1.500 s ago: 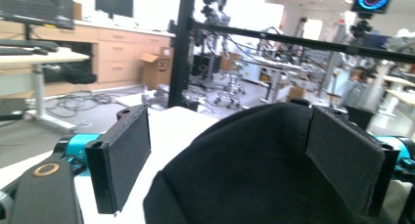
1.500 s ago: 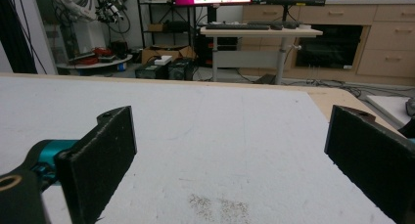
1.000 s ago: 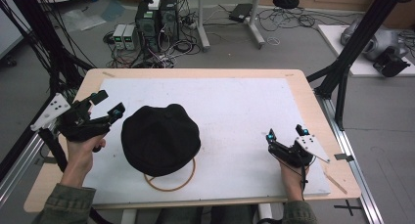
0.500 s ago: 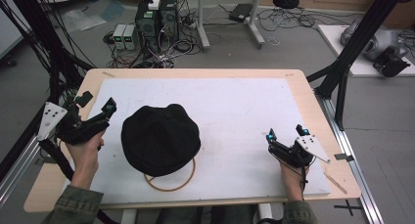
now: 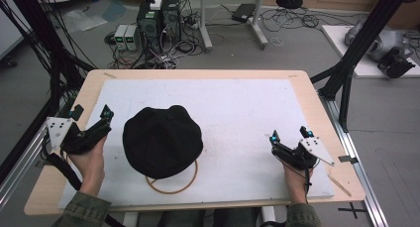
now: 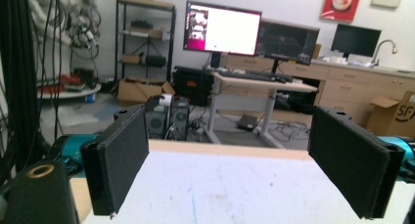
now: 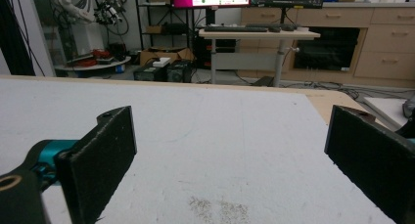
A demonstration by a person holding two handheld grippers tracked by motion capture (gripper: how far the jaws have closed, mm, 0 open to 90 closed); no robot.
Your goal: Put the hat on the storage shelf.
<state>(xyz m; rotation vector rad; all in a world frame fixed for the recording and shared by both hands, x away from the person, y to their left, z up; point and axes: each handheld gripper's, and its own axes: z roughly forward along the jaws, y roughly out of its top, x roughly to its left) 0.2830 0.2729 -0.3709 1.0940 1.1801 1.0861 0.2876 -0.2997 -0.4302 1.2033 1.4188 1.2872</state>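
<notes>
From the high view, a black hat (image 5: 162, 141) sits on the white board (image 5: 237, 108) that covers the wooden table (image 5: 317, 103). The hat lies a bit left of the middle. It rests partly on a thin wooden ring (image 5: 172, 182), and the near side of the ring peeks out from under it. The left gripper (image 5: 90, 114) is held at the left edge of the table, just beside the hat but not touching it. Its jaws are spread apart with nothing between them. The right gripper (image 5: 288, 135) is near the right edge, well apart from the hat. Its jaws are spread apart too.

In the left gripper view, the left gripper (image 6: 244, 165) has its two black jaws wide apart over the white board. A bright computer screen (image 6: 222, 28) glows far behind.

In the right gripper view, the right gripper (image 7: 230, 160) also has its jaws wide apart, with bare white board between them. A desk (image 7: 259, 35) stands across the room.
</notes>
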